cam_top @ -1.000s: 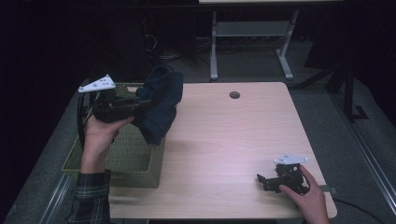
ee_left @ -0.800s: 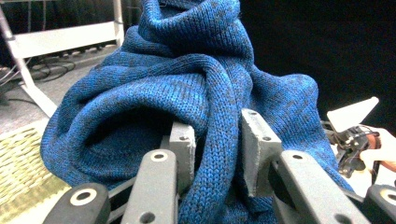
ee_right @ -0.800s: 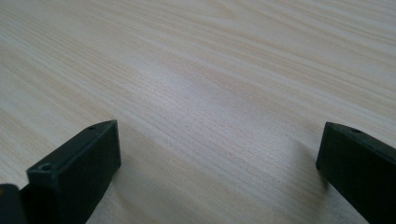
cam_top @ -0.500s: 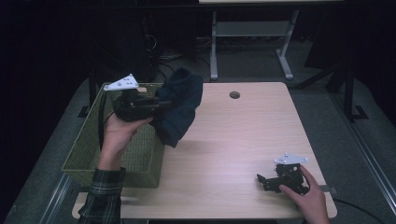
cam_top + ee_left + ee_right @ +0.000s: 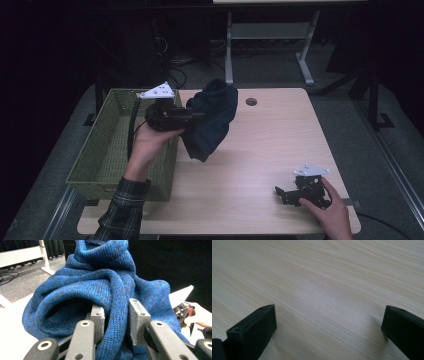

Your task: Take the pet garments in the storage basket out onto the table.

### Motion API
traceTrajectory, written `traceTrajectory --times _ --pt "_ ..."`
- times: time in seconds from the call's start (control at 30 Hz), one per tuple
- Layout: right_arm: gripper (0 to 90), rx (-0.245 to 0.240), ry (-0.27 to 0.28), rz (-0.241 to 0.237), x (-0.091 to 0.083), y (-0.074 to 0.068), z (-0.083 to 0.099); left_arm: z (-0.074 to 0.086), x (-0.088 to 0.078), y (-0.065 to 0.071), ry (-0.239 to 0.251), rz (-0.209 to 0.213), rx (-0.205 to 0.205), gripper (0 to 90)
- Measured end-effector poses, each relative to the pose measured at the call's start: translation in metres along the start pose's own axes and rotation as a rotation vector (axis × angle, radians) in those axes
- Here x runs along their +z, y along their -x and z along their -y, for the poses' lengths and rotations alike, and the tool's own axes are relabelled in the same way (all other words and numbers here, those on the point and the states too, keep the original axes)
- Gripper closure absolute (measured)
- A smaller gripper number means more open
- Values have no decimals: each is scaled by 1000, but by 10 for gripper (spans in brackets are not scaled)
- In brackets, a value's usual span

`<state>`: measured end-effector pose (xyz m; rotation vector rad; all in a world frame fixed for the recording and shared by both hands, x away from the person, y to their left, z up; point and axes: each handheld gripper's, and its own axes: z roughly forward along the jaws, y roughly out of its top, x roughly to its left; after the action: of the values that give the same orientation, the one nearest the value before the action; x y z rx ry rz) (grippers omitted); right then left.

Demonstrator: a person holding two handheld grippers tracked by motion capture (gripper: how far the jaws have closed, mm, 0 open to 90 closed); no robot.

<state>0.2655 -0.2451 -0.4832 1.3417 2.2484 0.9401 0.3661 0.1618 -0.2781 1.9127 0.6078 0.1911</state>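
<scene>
A dark blue knitted garment point(image 5: 212, 117) hangs in the air above the table's left half, just right of the basket. My left gripper point(image 5: 192, 116) is shut on a fold of it; in the left gripper view the blue knit point(image 5: 100, 290) bulges out between and over the two jaws, and my left gripper point(image 5: 116, 317) pinches a thick roll of it. My right gripper point(image 5: 281, 195) rests low at the table's front right corner, open. In the right gripper view, my right gripper point(image 5: 329, 320) has only bare wood between its wide-apart jaws.
A green woven basket point(image 5: 107, 150) stands on the table's left side, its right wall under my left hand. The light wooden table point(image 5: 270, 140) has a round cable hole point(image 5: 251, 101) near its far edge. A metal frame point(image 5: 270, 30) stands on the floor behind.
My left gripper has carried the blue garment rightward, from over the basket to past its right wall and over the table. The right gripper has stayed still.
</scene>
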Motion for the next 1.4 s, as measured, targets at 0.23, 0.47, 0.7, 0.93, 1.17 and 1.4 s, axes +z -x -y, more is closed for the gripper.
traceTrajectory --times 0.23,0.47,0.7,0.93,1.17,1.4 --pt "0 0 0 0 0 0 0 2 20 6 -28 17 8 686" --pt "0 0 0 0 0 0 0 4 43 13 -37 24 14 686" --pt "0 0 0 0 0 0 0 10 61 15 -47 20 6 686" --pt "0 0 1 -1 0 0 0 21 90 22 -96 31 20 686" --pt "0 1 1 -1 0 0 0 32 118 26 -158 32 34 685" --pt "0 -3 -1 1 0 0 0 41 145 28 -188 24 41 685"
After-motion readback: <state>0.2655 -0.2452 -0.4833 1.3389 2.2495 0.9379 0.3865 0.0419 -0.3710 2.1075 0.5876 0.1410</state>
